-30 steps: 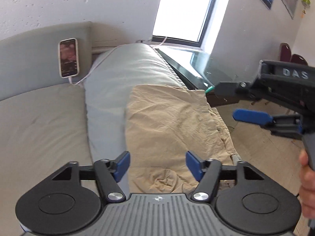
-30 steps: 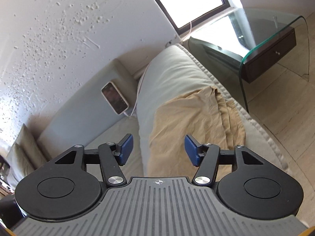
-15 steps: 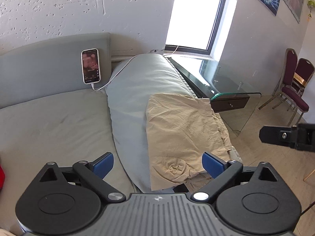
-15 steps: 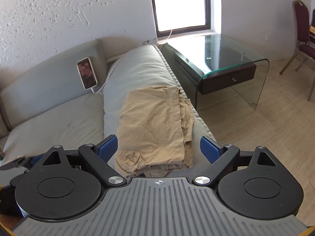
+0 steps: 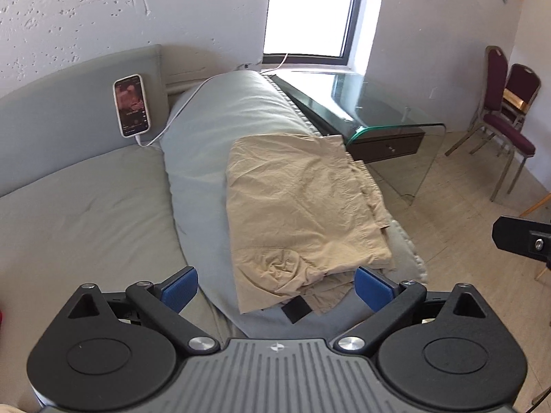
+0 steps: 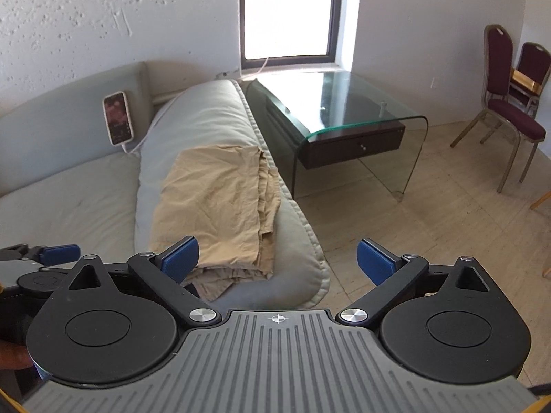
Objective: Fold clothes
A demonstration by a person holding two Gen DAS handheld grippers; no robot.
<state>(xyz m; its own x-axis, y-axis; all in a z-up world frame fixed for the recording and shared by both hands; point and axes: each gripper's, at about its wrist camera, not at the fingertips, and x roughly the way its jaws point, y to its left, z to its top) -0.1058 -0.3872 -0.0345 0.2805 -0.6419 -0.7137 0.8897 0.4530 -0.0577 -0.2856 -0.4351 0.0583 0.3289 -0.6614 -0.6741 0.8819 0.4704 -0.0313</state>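
A tan garment (image 5: pixel 303 206) lies folded over the grey sofa arm (image 5: pixel 220 130), its crumpled near edge toward me. It shows in the right wrist view too, as a tan garment (image 6: pixel 213 206) draped on the same sofa arm (image 6: pixel 203 110). My left gripper (image 5: pixel 277 289) hovers just short of the garment's near edge, open wide, nothing between its blue pads. My right gripper (image 6: pixel 277 263) is pulled back above the sofa arm's end, its jaws still opening, with nothing held. Part of the left gripper (image 6: pixel 58 254) shows at the left edge there.
A phone (image 5: pixel 132 105) on a white cable leans on the sofa back. A glass side table (image 6: pixel 344 117) with a dark drawer stands right of the sofa. Two maroon chairs (image 6: pixel 509 110) stand at the far right on the tiled floor (image 6: pixel 430 213).
Both grippers opened wide and drew back from the garment, which now lies free on the sofa arm. The right gripper rolled upright and moved off to the right.
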